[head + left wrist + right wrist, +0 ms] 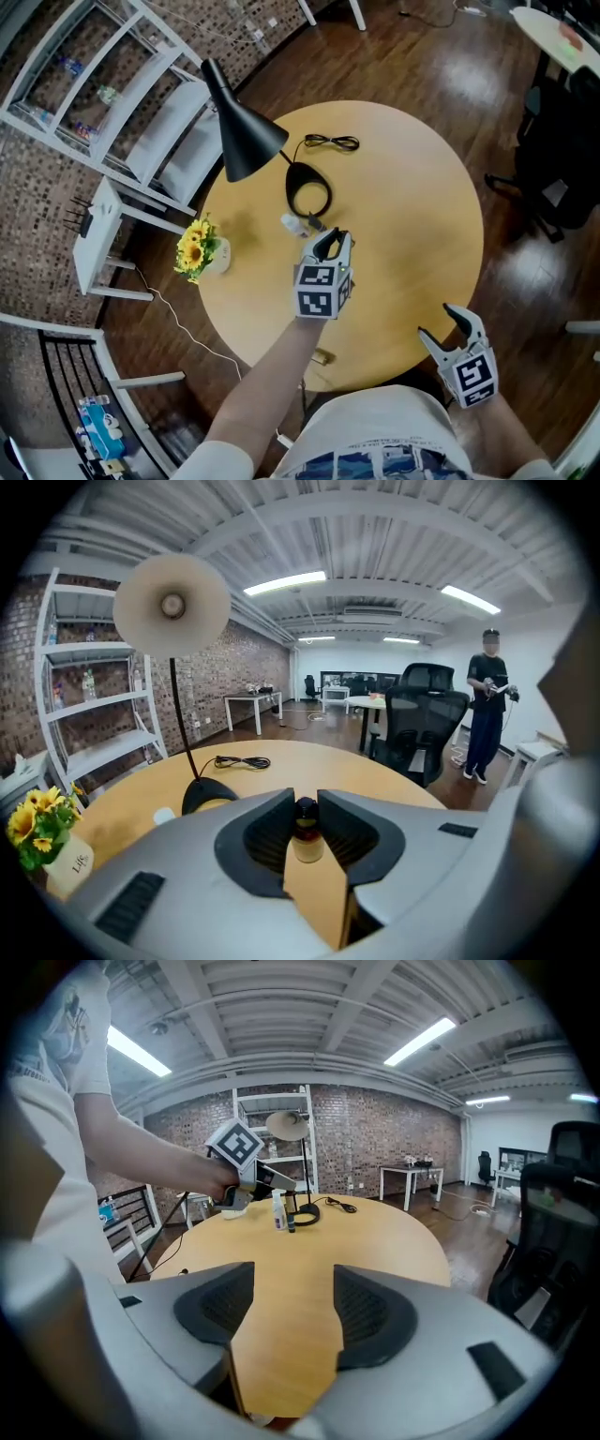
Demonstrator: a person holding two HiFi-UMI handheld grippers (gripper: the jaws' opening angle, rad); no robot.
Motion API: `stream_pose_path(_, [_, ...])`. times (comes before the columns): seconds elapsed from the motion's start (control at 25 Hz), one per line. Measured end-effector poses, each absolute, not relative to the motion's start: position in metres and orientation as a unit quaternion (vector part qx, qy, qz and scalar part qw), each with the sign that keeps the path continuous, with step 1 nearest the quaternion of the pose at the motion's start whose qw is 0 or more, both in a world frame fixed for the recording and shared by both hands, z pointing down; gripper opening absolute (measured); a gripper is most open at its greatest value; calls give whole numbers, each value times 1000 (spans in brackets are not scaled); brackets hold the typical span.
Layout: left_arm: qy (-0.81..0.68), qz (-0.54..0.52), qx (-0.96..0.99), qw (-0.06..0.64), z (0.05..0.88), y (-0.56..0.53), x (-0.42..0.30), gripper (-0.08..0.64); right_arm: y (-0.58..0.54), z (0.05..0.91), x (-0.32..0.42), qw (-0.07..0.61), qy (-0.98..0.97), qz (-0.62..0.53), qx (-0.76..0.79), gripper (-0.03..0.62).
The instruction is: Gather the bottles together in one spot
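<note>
On the round wooden table [412, 216], my left gripper [325, 246] [306, 808] is shut on a small bottle [307, 841] with a dark cap and a pale amber body. The right gripper view shows this small bottle [292, 1225] standing at the left gripper's tips, right beside a taller white bottle [277, 1210] [293, 223]. Only the white bottle's top [164, 815] shows past the left gripper's body. My right gripper [442, 323] [293, 1283] hangs open at the table's near right edge, nothing between its jaws.
A black desk lamp [246, 141] with a round base [309, 192] and a coiled cable [333, 142] stands behind the bottles. A sunflower pot [199, 248] sits at the table's left. White shelving [94, 84] and an office chair [562, 159] flank the table. A person [487, 705] stands far off.
</note>
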State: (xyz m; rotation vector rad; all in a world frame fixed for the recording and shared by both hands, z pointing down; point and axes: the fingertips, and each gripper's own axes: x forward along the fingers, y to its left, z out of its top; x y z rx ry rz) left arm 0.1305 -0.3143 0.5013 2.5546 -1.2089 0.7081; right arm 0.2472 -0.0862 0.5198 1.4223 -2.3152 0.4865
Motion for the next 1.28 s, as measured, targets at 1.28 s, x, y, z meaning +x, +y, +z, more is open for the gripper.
stream_pose_path(1.28, [-490,298,813,99,619,-420,115,152,-64,559,291,235,-787,232,522,290])
